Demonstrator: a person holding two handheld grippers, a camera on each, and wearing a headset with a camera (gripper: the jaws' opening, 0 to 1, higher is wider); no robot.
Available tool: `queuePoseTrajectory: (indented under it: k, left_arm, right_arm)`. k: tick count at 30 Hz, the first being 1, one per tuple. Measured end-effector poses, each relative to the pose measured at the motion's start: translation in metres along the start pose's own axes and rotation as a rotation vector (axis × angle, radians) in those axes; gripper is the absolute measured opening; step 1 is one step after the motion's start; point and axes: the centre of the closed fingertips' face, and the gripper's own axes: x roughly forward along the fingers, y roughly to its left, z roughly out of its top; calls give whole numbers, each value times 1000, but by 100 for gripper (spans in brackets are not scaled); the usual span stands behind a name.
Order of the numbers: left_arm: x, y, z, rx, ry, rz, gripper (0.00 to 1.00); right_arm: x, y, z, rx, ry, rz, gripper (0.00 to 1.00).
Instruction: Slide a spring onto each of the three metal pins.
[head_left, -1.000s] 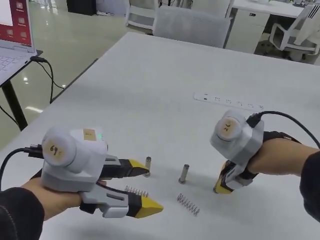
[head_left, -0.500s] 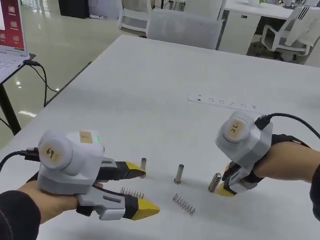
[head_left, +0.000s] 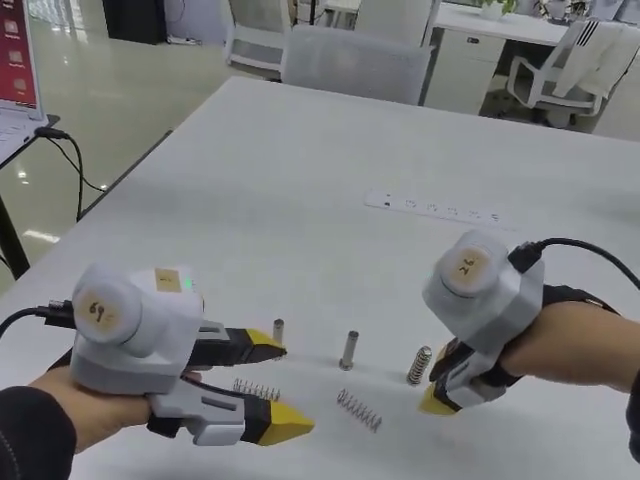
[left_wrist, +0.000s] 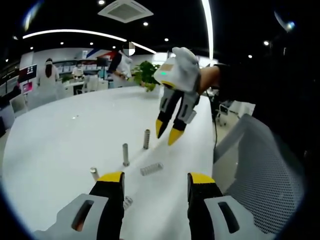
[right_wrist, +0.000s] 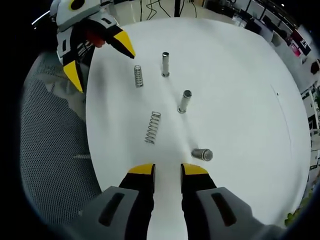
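Observation:
Three metal pins stand in a row on the white table (head_left: 330, 180). The right pin (head_left: 420, 365) carries a spring; the middle pin (head_left: 349, 350) and left pin (head_left: 278, 328) are bare. Two loose springs lie in front: one (head_left: 257, 390) between my left gripper's jaws, another (head_left: 359, 410) below the middle pin. My left gripper (head_left: 280, 385) is open wide beside the left pin. My right gripper (head_left: 438, 400) hovers just right of the sprung pin (right_wrist: 202, 154), narrowly open and holding nothing. In the left gripper view the sprung pin (left_wrist: 146, 139) stands beside the right gripper (left_wrist: 167, 132).
A white power strip (head_left: 435, 210) lies farther back on the table. Grey chairs (head_left: 350, 60) stand beyond the far edge, and a laptop (head_left: 15, 60) sits on a stand at the left. The table's left edge (head_left: 130, 170) runs close to my left hand.
My right gripper has drawn back to the right from the right pin, and the spring on that pin has come into sight. The left gripper has hardly moved.

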Motion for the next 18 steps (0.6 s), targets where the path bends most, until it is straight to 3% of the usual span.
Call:
queuePoseTrajectory:
  k: [8, 18]
  left_arm:
    - [0, -2, 1, 9, 1, -2, 45]
    - [0, -3, 0, 9, 3, -5, 44]
  right_arm:
    - [12, 22, 17, -37, -15, 32, 17]
    - [34, 30, 26, -43, -11, 46, 16]
